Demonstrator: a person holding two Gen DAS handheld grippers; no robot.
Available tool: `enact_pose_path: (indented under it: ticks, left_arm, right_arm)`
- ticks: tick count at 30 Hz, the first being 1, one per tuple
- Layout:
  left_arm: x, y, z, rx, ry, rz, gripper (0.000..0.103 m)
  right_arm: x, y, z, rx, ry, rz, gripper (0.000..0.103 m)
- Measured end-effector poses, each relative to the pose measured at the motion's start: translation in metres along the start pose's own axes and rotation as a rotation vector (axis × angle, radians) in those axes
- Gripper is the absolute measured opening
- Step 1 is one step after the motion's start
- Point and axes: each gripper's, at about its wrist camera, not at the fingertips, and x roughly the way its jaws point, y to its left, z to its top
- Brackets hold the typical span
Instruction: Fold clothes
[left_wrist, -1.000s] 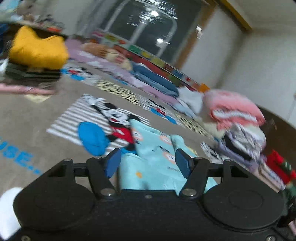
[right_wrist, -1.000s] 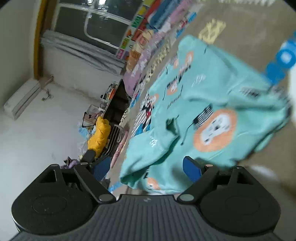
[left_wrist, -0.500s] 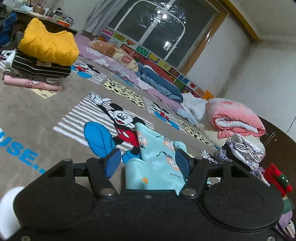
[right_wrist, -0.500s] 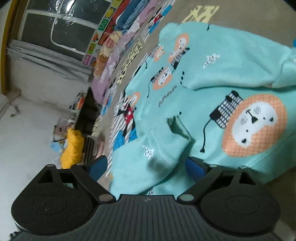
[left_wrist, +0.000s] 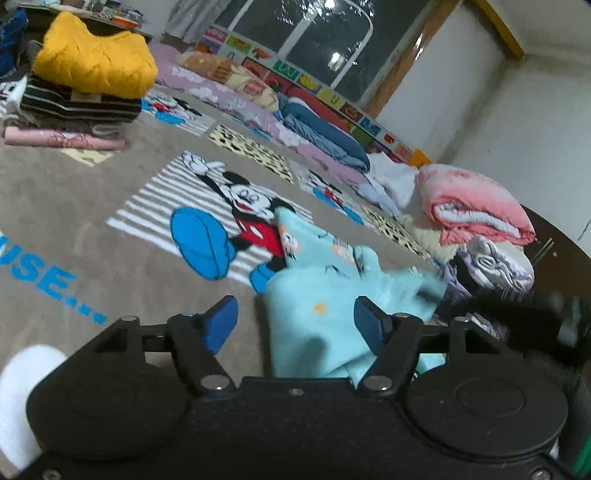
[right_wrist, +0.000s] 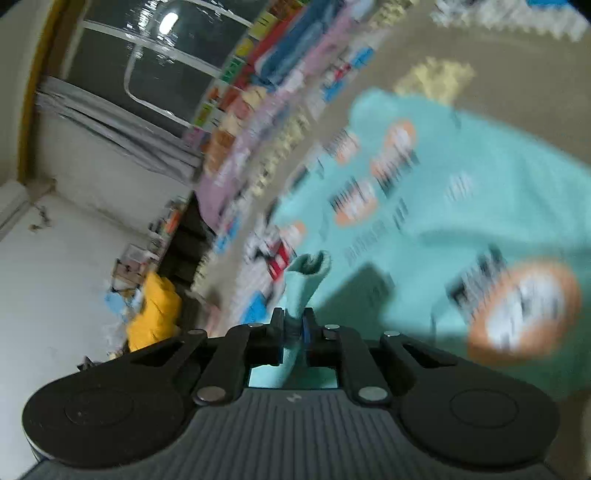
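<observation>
My right claw (right_wrist: 293, 326) pinches cuff of teal garment (right_wrist: 461, 206); left claw (left_wrist: 295, 323) spread wide, garment between its fingers.

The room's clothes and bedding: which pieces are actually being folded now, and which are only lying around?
In use:
- light blue printed garment
- right gripper, shut on its cuff
- left gripper, open

Lying about:
- yellow knit on a folded pile
- pink quilt
- cartoon-mouse carpet
</observation>
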Motion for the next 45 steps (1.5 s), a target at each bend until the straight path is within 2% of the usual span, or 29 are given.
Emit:
enact_pose_path:
  ticks: [7, 11, 13, 18, 21, 23, 25, 27, 31, 38, 43, 45]
  left_arm:
    - [0.019, -0.026, -0.020, 0.077, 0.097, -0.029, 0.074]
    - [0.032, -0.059, -0.039, 0.180, 0.135, -0.059, 0.074]
    - [0.038, -0.078, -0.049, 0.262, 0.123, -0.024, 0.072]
    - [0.050, -0.118, -0.071, 0.485, 0.072, 0.057, 0.058]
    - [0.057, -0.137, -0.084, 0.616, 0.035, 0.117, 0.038]
    - [0.063, -0.152, -0.098, 0.766, 0.011, 0.177, 0.021]
    - [0.070, -0.163, -0.113, 0.925, 0.016, 0.216, 0.012]
    - [0.075, -0.168, -0.122, 0.990, 0.028, 0.215, 0.011]
    - [0.080, -0.172, -0.131, 1.048, 0.039, 0.198, 0.011]
    - [0.084, -0.177, -0.137, 1.049, 0.079, 0.163, 0.011]
    - [0.092, -0.178, -0.140, 0.995, 0.137, 0.129, 0.011]
    - [0.087, -0.174, -0.129, 0.936, 0.157, 0.053, 0.011]
  right_arm:
    - [-0.023, 0.020, 0.067, -0.117, -0.082, 0.042, 0.009]
    - [-0.037, 0.026, 0.099, -0.170, -0.118, 0.056, 0.009]
    - [-0.044, 0.028, 0.116, -0.196, -0.136, 0.063, 0.009]
    - [-0.062, 0.028, 0.148, -0.243, -0.174, 0.073, 0.009]
    - [-0.072, 0.013, 0.152, -0.223, -0.191, 0.077, 0.009]
    - [-0.080, 0.003, 0.153, -0.212, -0.206, 0.081, 0.009]
    - [-0.087, -0.007, 0.155, -0.202, -0.221, 0.085, 0.009]
    - [-0.094, -0.018, 0.157, -0.192, -0.234, 0.088, 0.009]
    - [-0.105, -0.047, 0.161, -0.156, -0.252, 0.075, 0.009]
    - [-0.119, -0.100, 0.163, -0.061, -0.293, 0.069, 0.009]
    - [-0.122, -0.137, 0.155, -0.005, -0.314, 0.070, 0.009]
    - [-0.119, -0.153, 0.152, 0.019, -0.319, 0.079, 0.009]
